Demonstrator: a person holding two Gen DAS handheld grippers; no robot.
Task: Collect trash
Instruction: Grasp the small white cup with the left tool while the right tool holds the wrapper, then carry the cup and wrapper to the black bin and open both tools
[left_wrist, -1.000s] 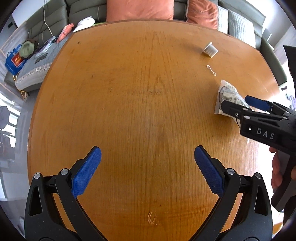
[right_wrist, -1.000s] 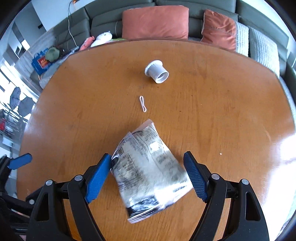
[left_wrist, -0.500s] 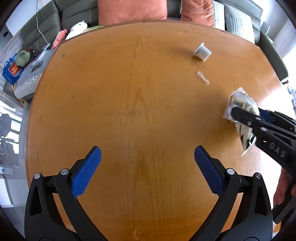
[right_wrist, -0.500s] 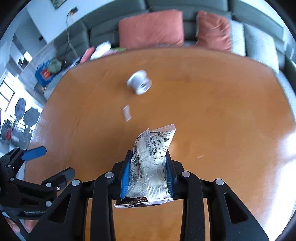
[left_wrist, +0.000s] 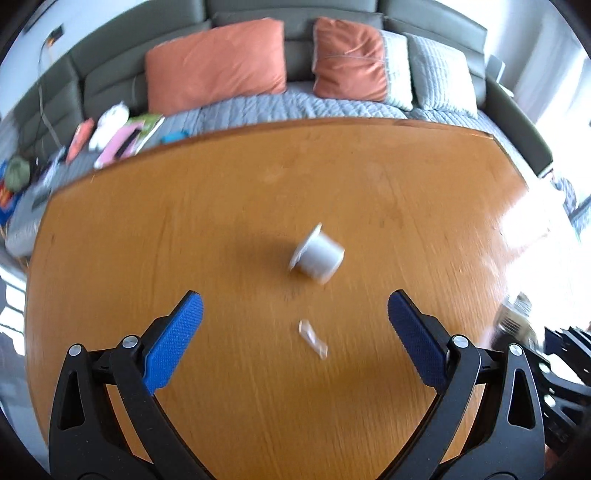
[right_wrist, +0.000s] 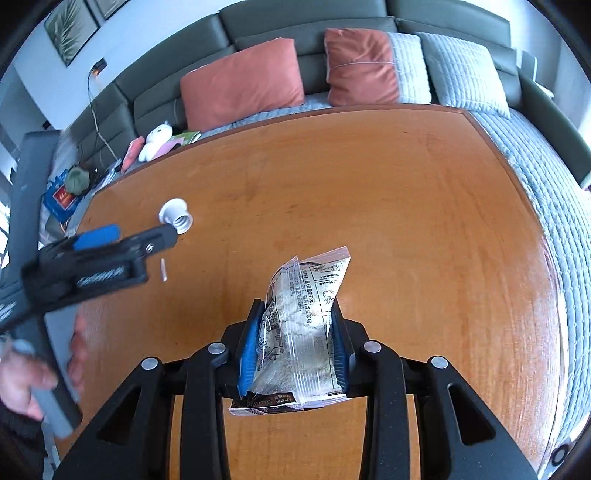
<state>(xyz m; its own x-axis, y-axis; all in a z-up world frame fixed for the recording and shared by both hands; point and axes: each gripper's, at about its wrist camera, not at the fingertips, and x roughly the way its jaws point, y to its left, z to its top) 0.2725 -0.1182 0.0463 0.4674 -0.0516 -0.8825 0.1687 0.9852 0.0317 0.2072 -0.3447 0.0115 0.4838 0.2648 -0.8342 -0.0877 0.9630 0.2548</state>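
Trash on the wooden table (right_wrist: 369, 177) is now one piece fewer: the crinkled plastic packet (right_wrist: 303, 332), which lay flat between wide jaws a second ago, is pinched between the blue pads of the right gripper (right_wrist: 295, 350) and lifted off the wood. The left gripper (left_wrist: 295, 332), empty and spread wide, has swung over to the small clear scrap (left_wrist: 313, 339), with the white socket piece (left_wrist: 317, 254) just beyond. That scrap looks like the likely next pick.
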